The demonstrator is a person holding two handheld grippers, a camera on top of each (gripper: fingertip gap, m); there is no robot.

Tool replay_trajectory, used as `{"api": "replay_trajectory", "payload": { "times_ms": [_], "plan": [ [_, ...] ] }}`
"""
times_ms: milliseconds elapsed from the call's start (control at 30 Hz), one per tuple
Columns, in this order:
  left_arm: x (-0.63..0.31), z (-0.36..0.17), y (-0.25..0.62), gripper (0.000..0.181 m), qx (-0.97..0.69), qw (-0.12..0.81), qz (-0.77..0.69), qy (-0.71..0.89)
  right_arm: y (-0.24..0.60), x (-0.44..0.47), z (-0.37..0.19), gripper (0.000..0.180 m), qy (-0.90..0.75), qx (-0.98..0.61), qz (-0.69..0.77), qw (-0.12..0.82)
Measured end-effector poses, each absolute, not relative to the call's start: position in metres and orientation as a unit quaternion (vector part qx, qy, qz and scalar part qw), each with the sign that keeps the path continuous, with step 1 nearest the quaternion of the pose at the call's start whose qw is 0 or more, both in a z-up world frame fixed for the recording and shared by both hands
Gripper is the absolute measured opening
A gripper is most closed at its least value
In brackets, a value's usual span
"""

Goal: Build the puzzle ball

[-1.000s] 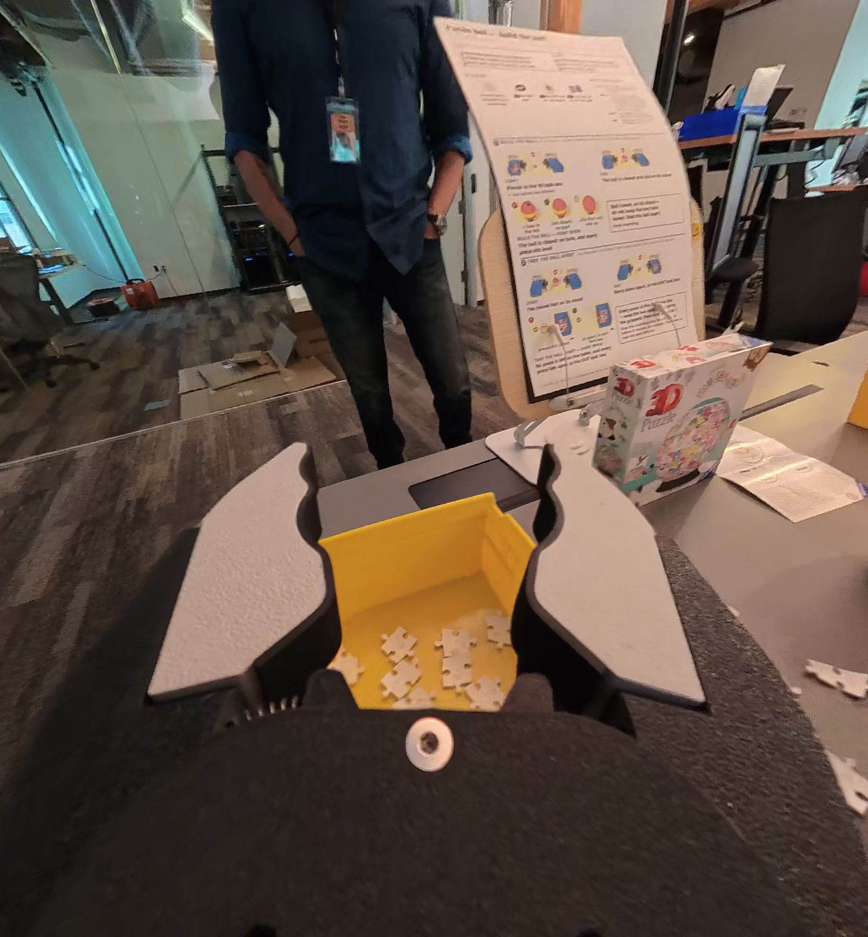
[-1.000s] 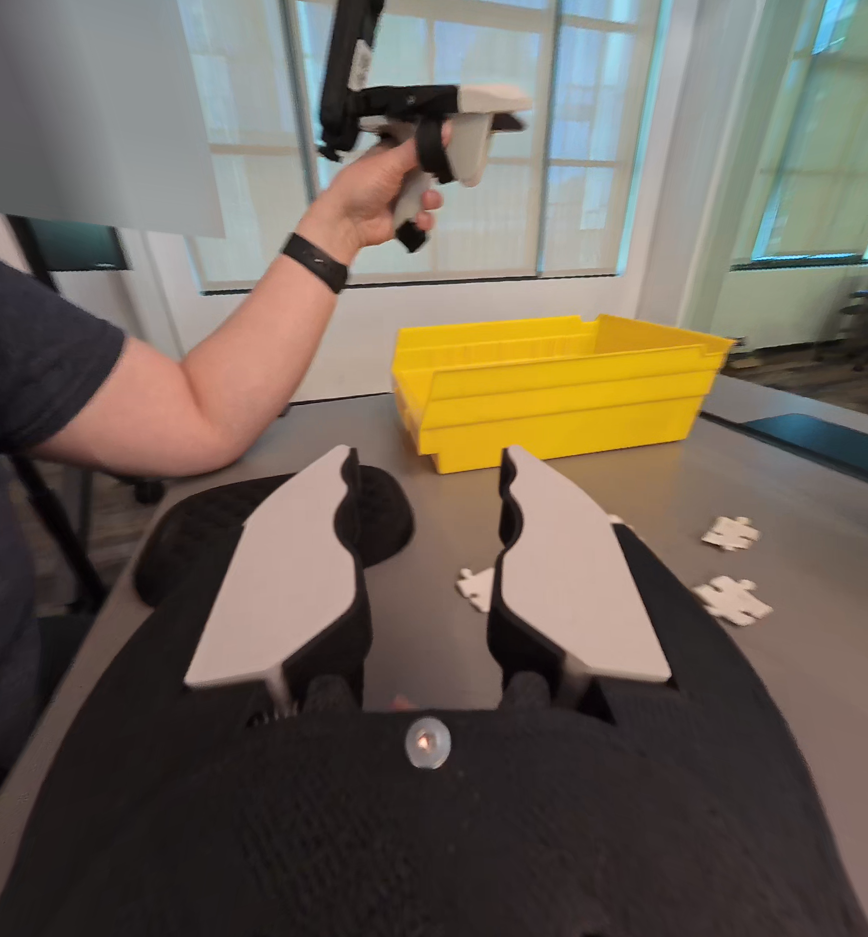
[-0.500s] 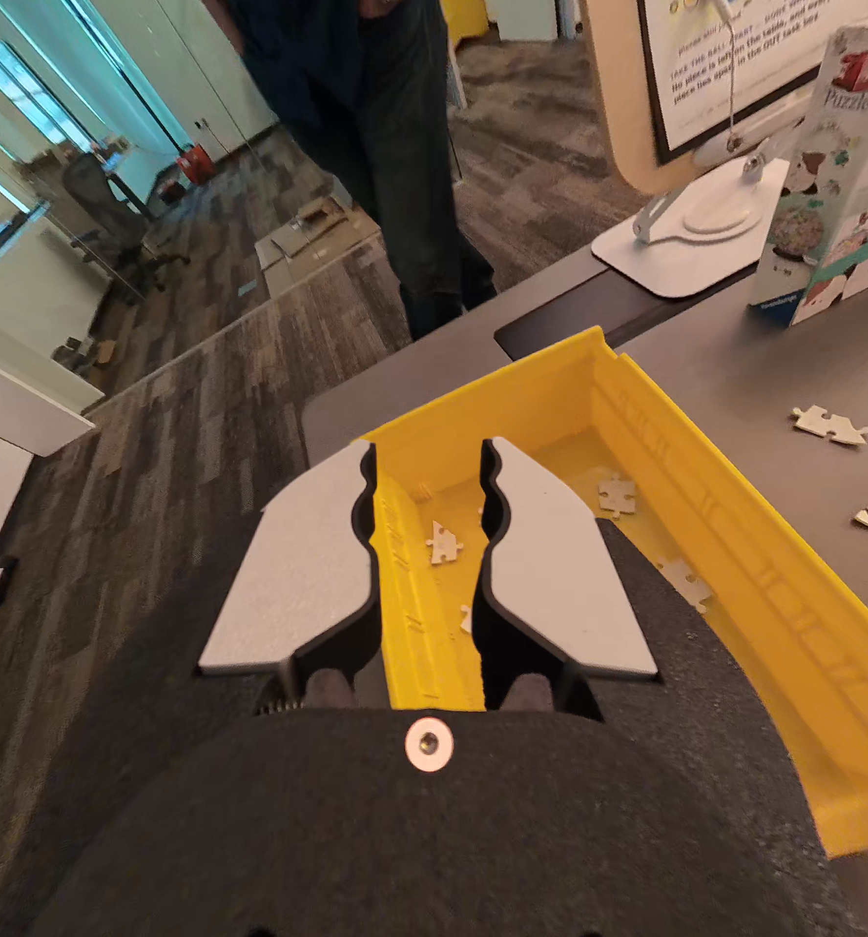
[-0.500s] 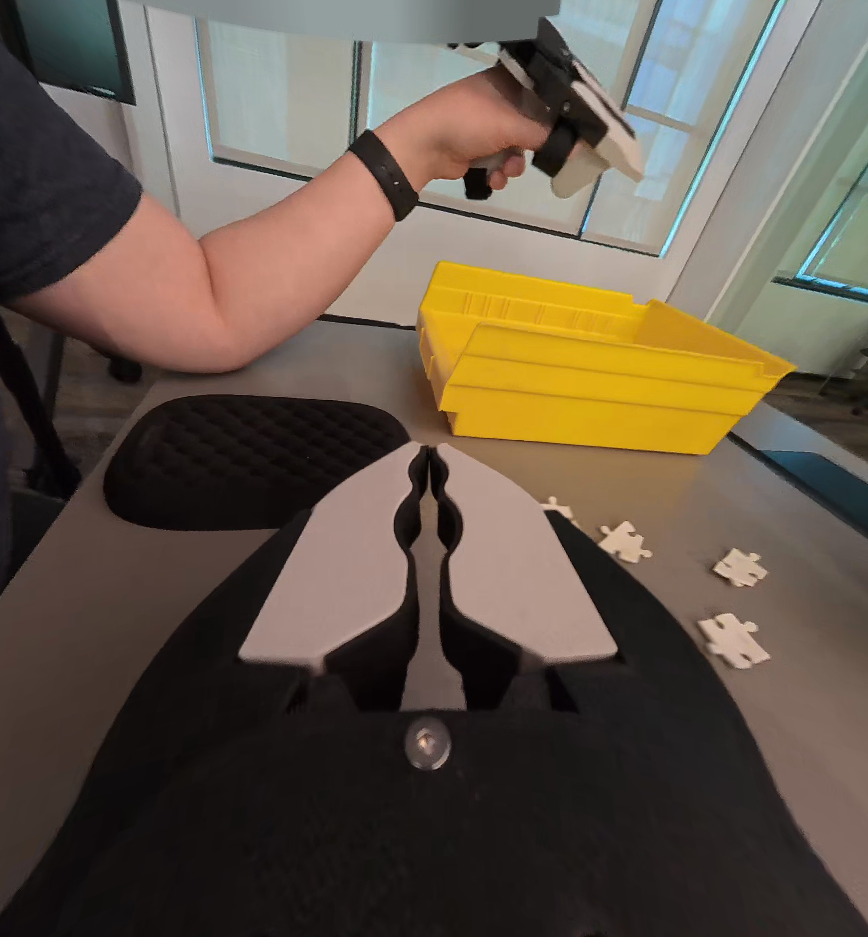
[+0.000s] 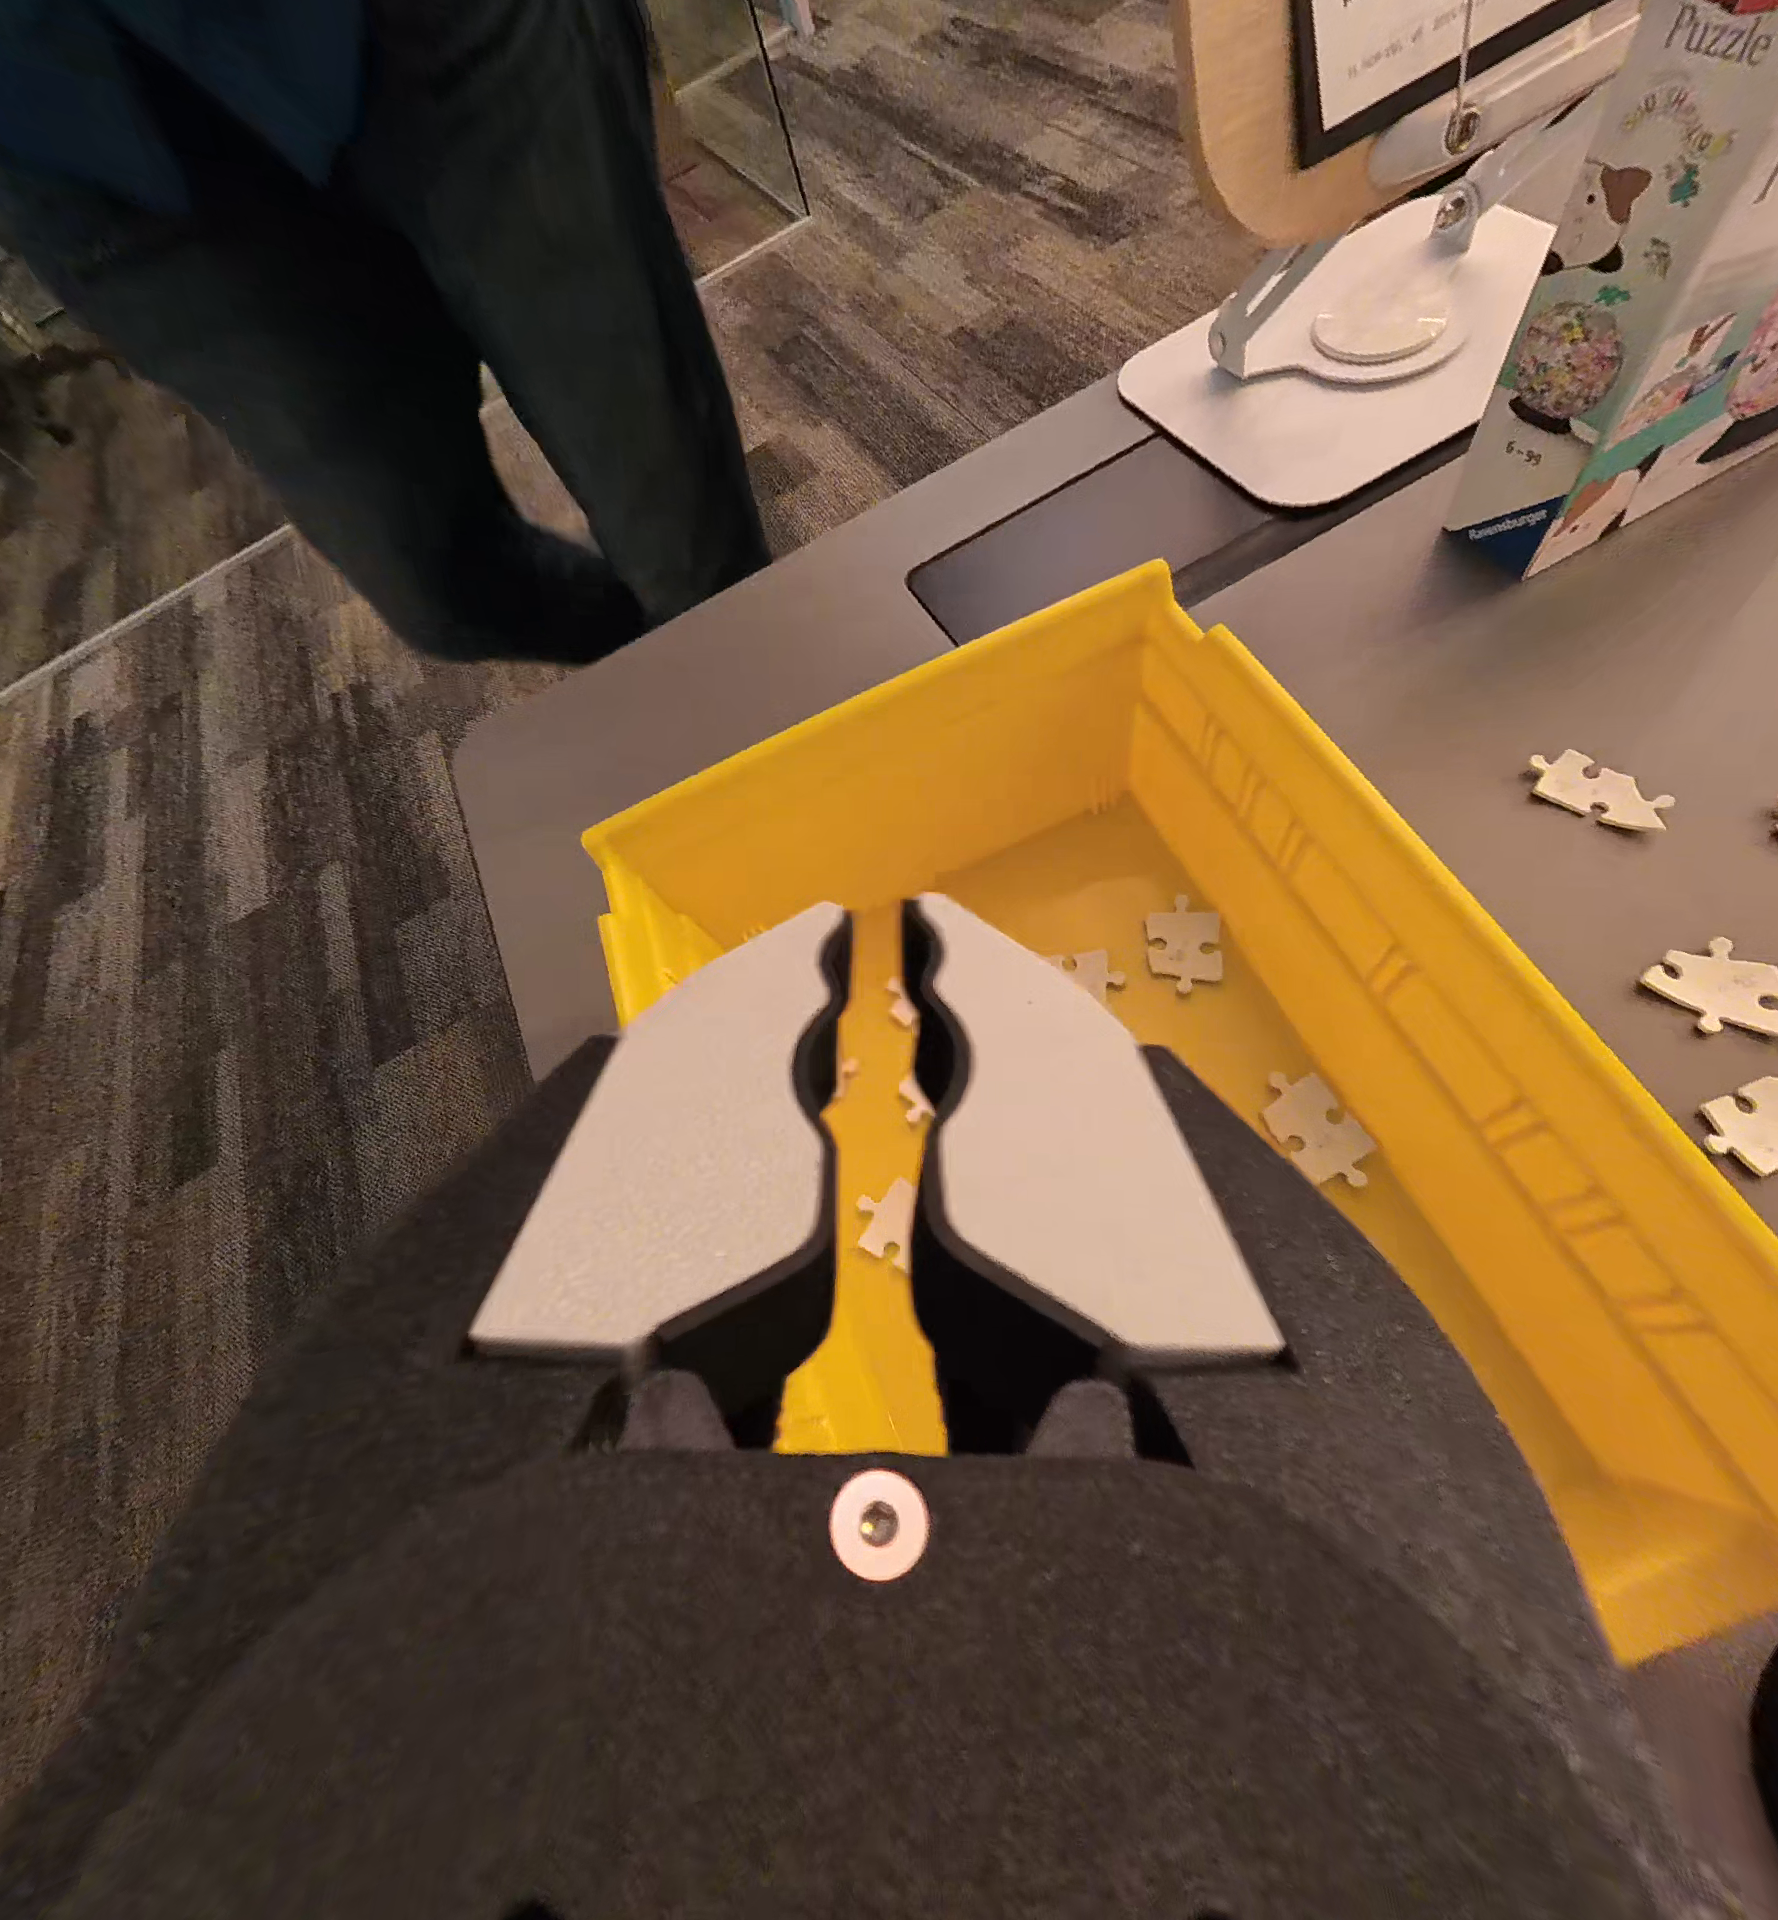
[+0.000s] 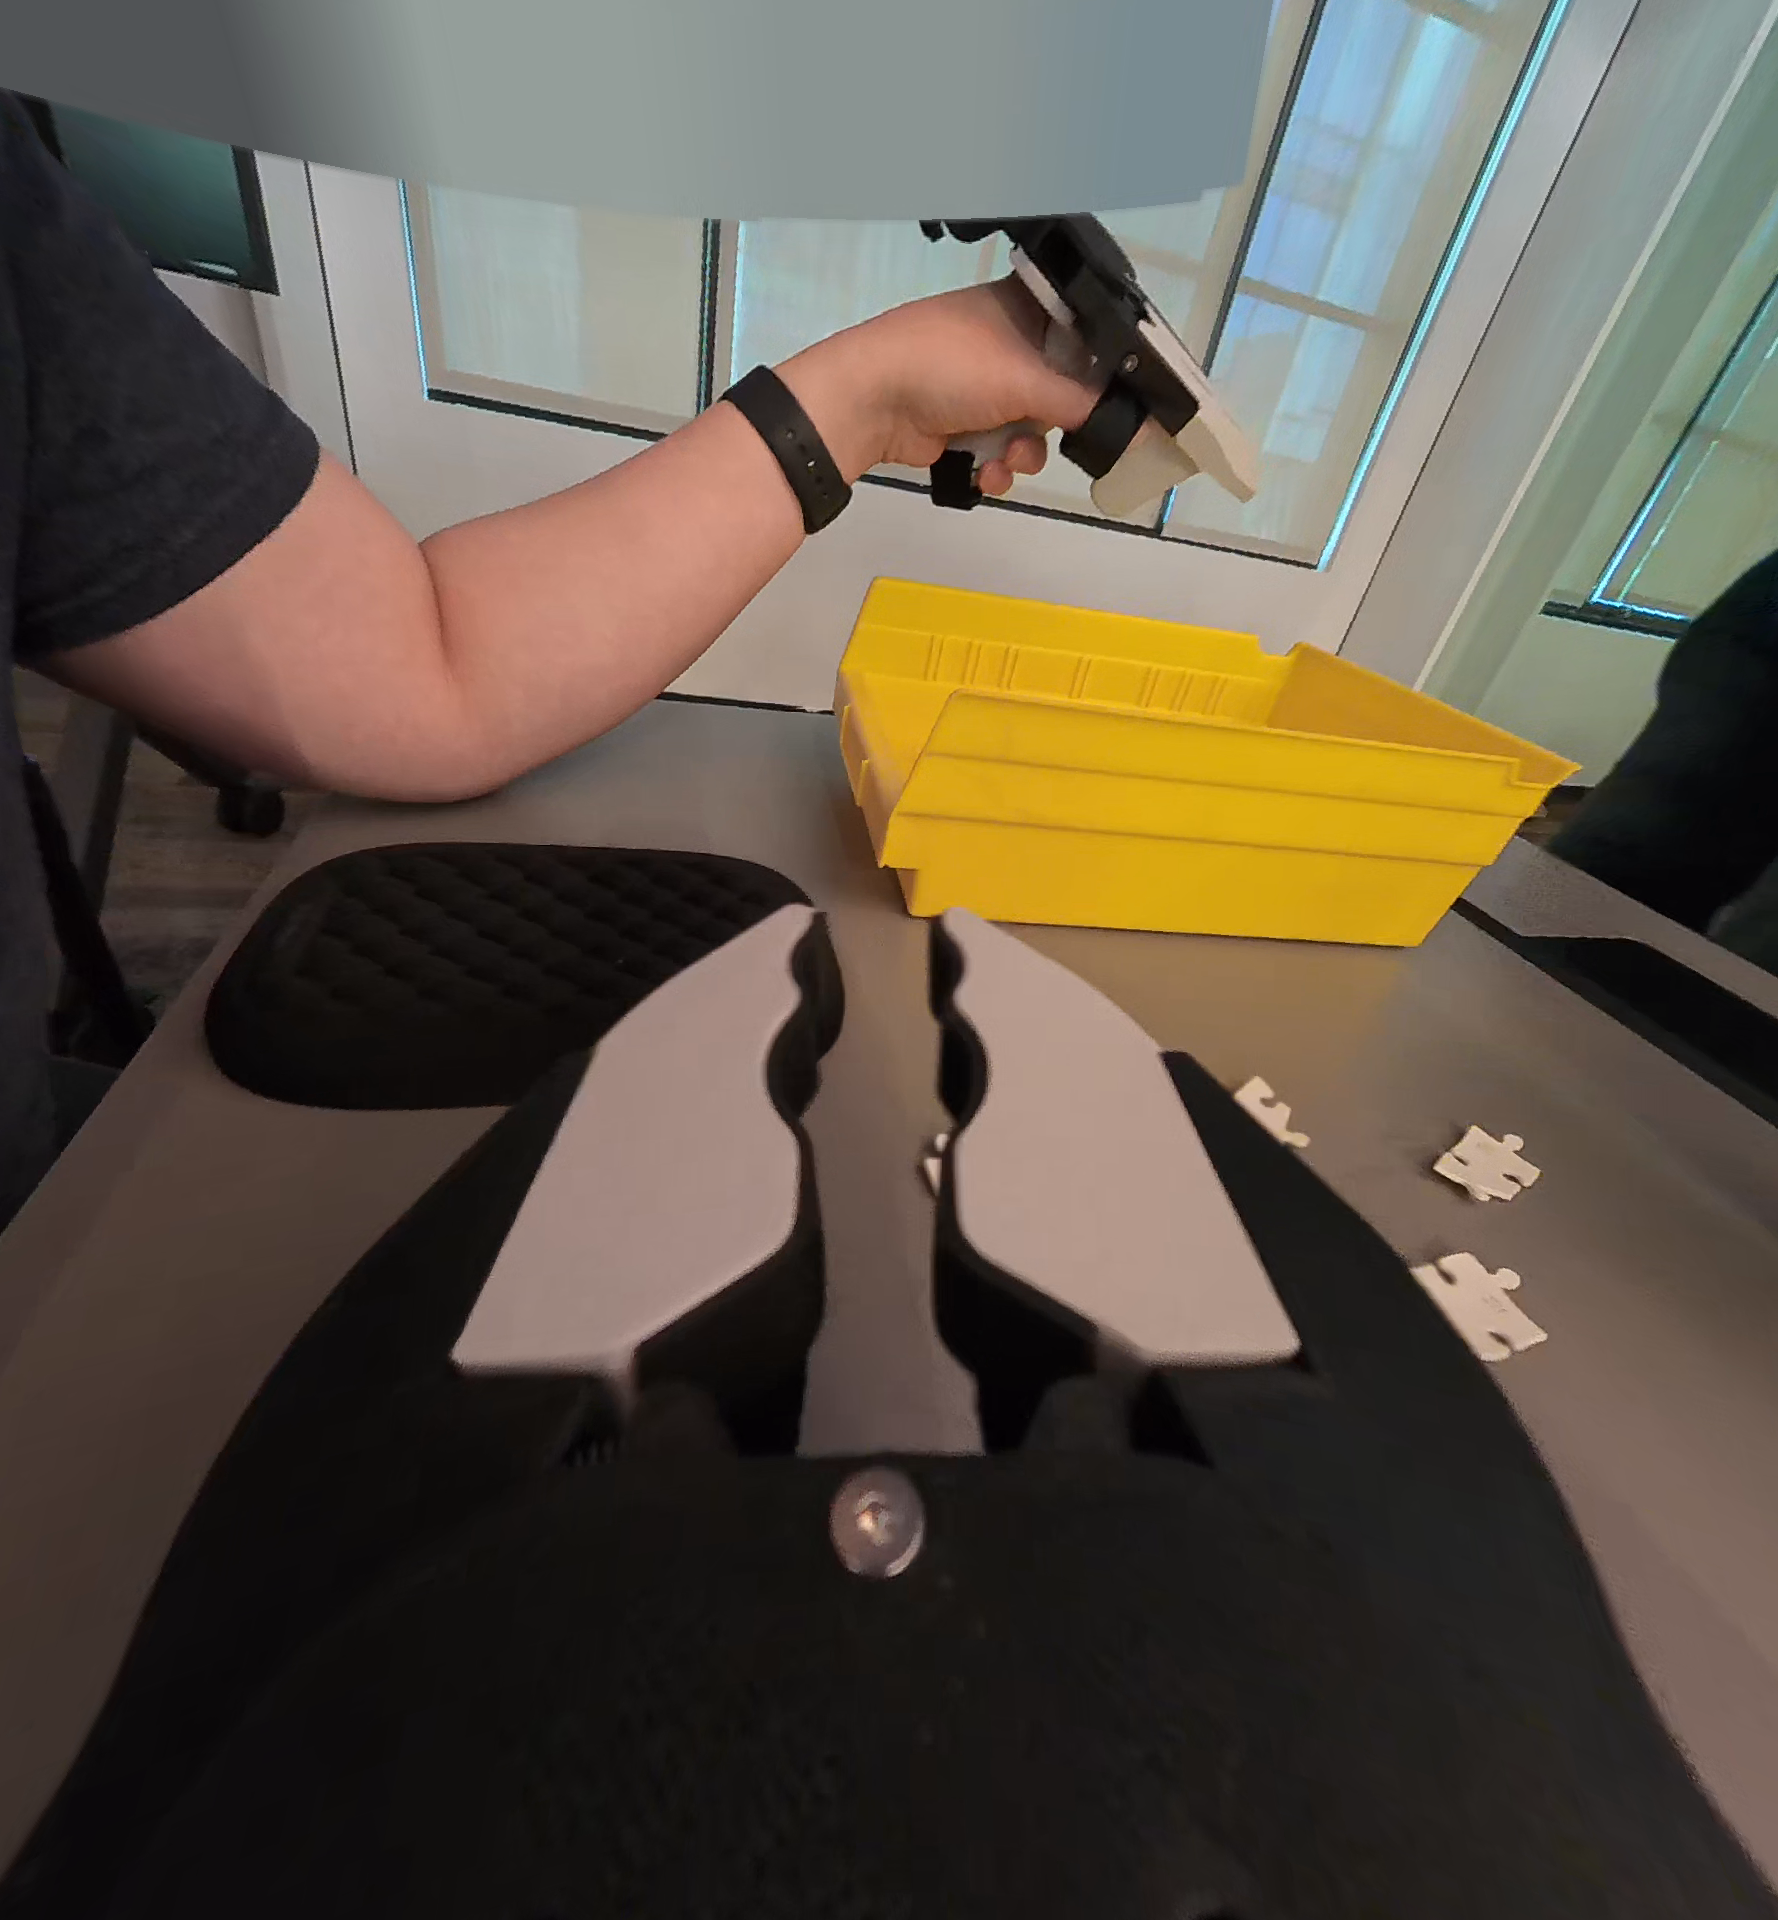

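— Why is the left claw (image 5: 877, 920) held up over the bin (image 5: 1404, 1049) like that?

— I'd say to pick a piece. The bin sits on the desk (image 5: 739, 686) right under it, and loose pieces (image 5: 1184, 943) lie flat on its floor, some just ahead of the tips, some to the right of them. Coming from above clears the bin's walls.

— Is it holding anything?

— No. Its jaws stand nearly together, only a thin slit between them, and through that slit you see yellow floor and bits of pieces lying below. Nothing is pinched, nothing touched. It would have to spread before it could take one.

— And the right claw (image 6: 877, 925)?

— Low over the desk, jaws a little apart, a narrow gap, empty. A black pad (image 6: 469, 966) lies ahead to its left, the bin beyond its tips, and more pieces (image 6: 1485, 1164) lie to its right on the bare desk. One piece peeks out at its right finger; whether it touches I can't tell.

— So where's the ball?

— Not in sight, so I can't say how far along it is. Only flat loose pieces in the bin and on the desk, and the box (image 5: 1685, 312) standing well ahead and right of the left claw.
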State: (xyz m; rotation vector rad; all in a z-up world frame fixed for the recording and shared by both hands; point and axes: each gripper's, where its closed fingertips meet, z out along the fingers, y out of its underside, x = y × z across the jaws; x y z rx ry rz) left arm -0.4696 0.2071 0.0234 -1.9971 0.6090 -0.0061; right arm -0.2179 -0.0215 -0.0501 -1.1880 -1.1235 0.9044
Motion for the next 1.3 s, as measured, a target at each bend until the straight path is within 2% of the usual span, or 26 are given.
{"api": "replay_trajectory", "payload": {
  "times_ms": [33, 67, 100, 167, 200, 233, 300, 400, 433, 467, 533, 567, 633, 900, 1300],
  "plan": [
    [-0.469, 0.024, 0.207, 0.022, -0.828, 0.502, -0.007, 0.250, -0.023, -0.217, -0.051, 0.002, -0.488, -0.512, 0.390, 0.589],
    [-0.467, 0.023, 0.206, 0.025, -0.830, 0.498, -0.012, 0.251, -0.022, -0.217, -0.052, 0.001, -0.489, -0.515, 0.389, 0.587],
    [-0.466, 0.023, 0.206, 0.023, -0.830, 0.497, -0.014, 0.253, -0.022, -0.217, -0.053, 0.001, -0.490, -0.514, 0.391, 0.585],
    [-0.465, 0.023, 0.205, 0.000, -0.827, 0.498, -0.012, 0.262, -0.022, -0.216, -0.052, 0.010, -0.485, -0.515, 0.397, 0.585],
    [-0.463, 0.023, 0.204, 0.000, -0.827, 0.496, -0.015, 0.264, -0.021, -0.216, -0.049, 0.020, -0.477, -0.511, 0.397, 0.594],
    [-0.462, 0.022, 0.203, 0.000, -0.828, 0.492, -0.021, 0.267, -0.020, -0.215, -0.048, 0.020, -0.474, -0.511, 0.397, 0.597],
    [-0.460, 0.019, 0.201, 0.000, -0.831, 0.484, -0.024, 0.272, -0.023, -0.216, -0.052, 0.001, -0.486, -0.518, 0.400, 0.579],
    [-0.464, 0.017, 0.203, 0.021, -0.837, 0.479, -0.010, 0.264, -0.023, -0.217, -0.056, 0.002, -0.486, -0.526, 0.409, 0.565],
    [-0.465, 0.015, 0.202, 0.021, -0.839, 0.474, -0.011, 0.265, -0.021, -0.216, -0.054, 0.010, -0.478, -0.523, 0.408, 0.576],
    [-0.465, 0.014, 0.202, 0.019, -0.840, 0.471, -0.011, 0.268, -0.020, -0.216, -0.052, 0.016, -0.472, -0.520, 0.404, 0.586],
    [-0.464, 0.013, 0.200, 0.000, -0.839, 0.468, -0.017, 0.276, -0.018, -0.214, -0.052, 0.011, -0.473, -0.524, 0.400, 0.584],
    [-0.464, 0.013, 0.199, 0.000, -0.840, 0.467, -0.019, 0.275, -0.018, -0.214, -0.054, 0.001, -0.475, -0.531, 0.399, 0.577],
    [-0.464, 0.013, 0.198, 0.000, -0.841, 0.464, -0.022, 0.278, -0.016, -0.215, -0.059, 0.001, -0.475, -0.541, 0.404, 0.565],
    [-0.479, 0.008, 0.202, 0.028, -0.857, 0.451, 0.013, 0.249, -0.016, -0.216, -0.059, 0.022, -0.468, -0.541, 0.409, 0.567],
    [-0.490, -0.013, 0.196, 0.030, -0.893, 0.388, 0.013, 0.228, -0.019, -0.215, -0.056, 0.026, -0.467, -0.528, 0.420, 0.572]
  ]
}}
